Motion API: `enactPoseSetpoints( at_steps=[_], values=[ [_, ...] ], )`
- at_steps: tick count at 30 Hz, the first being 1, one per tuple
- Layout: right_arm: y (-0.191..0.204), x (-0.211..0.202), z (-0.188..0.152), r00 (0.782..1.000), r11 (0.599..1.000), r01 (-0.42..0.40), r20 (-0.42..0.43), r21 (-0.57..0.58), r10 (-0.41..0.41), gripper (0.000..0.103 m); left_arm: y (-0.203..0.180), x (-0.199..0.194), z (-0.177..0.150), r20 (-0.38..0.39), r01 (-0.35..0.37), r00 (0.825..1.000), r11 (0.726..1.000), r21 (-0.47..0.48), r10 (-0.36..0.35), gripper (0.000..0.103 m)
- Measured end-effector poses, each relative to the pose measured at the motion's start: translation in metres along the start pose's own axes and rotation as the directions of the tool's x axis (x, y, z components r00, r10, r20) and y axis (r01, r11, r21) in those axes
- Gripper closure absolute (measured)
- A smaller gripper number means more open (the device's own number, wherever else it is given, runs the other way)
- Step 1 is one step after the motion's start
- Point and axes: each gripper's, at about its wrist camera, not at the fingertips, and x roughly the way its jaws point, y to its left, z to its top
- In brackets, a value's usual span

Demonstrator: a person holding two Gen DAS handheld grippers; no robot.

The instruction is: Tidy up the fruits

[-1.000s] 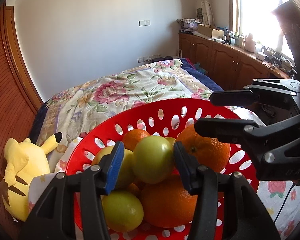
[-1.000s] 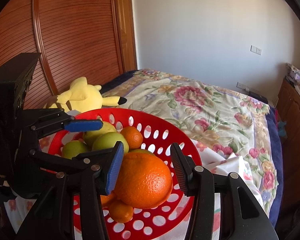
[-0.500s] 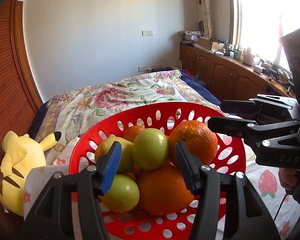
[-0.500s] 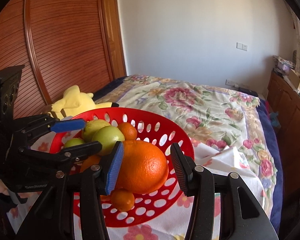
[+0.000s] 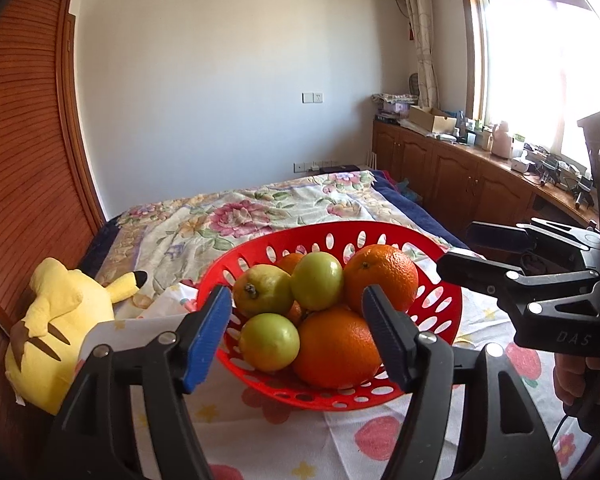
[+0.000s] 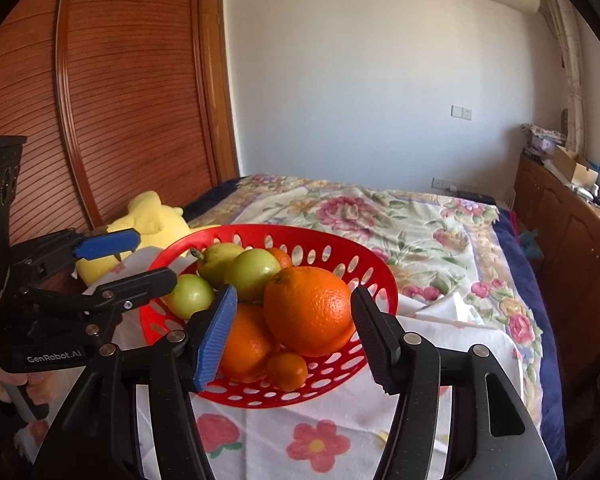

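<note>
Left tongs [image 5: 296, 336] apart, just been widening, nothing gripped. Right tongs [image 6: 292, 332] likewise apart, just been widening, empty. Red basket [image 5: 440, 312] with oranges [image 6: 308, 310] and green fruit [image 5: 317, 286] beyond both tongs, on bed [image 6: 420, 216].

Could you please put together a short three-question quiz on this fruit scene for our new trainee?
1. True or false: the left tool is clamped on a green fruit.
2. What holds the fruit? A) a wooden bowl B) a red basket C) a glass dish
3. Fill in: the yellow plush lies on the basket's ___ side in the left wrist view.

Key:
1. False. Both it and the right tool have just been opening, their pads clear of the fruit.
2. B; it holds oranges and green fruits.
3. Left.
</note>
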Motion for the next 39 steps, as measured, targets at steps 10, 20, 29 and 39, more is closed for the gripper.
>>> enactPoseSetpoints(
  at_steps=[10, 20, 29, 39],
  values=[
    [0.011, -0.039, -0.009, 0.995, 0.997, 0.071, 0.072, 0.038, -0.074, 0.035, 0.0, -0.055, -0.006, 0.091, -0.037, 0.995, 0.999, 0.002, 0.037, 0.028],
    [0.021, -0.085, -0.014, 0.98, 0.99, 0.122, 0.152, 0.07, -0.131, 0.02, -0.003, -0.109, -0.011, 0.176, -0.06, 0.983, 0.998, -0.015, 0.062, 0.002],
    [0.036, -0.126, -0.02, 0.961, 0.984, 0.155, 0.216, 0.087, -0.17, 0.007, -0.001, -0.156, -0.016, 0.247, -0.083, 0.964, 0.994, -0.065, 0.096, 0.002],
    [0.047, -0.163, -0.034, 0.946, 0.979, 0.173, 0.258, 0.107, -0.195, 0.001, -0.015, -0.181, -0.033, 0.215, -0.104, 0.971, 0.994, -0.03, 0.108, 0.002]
  ],
)
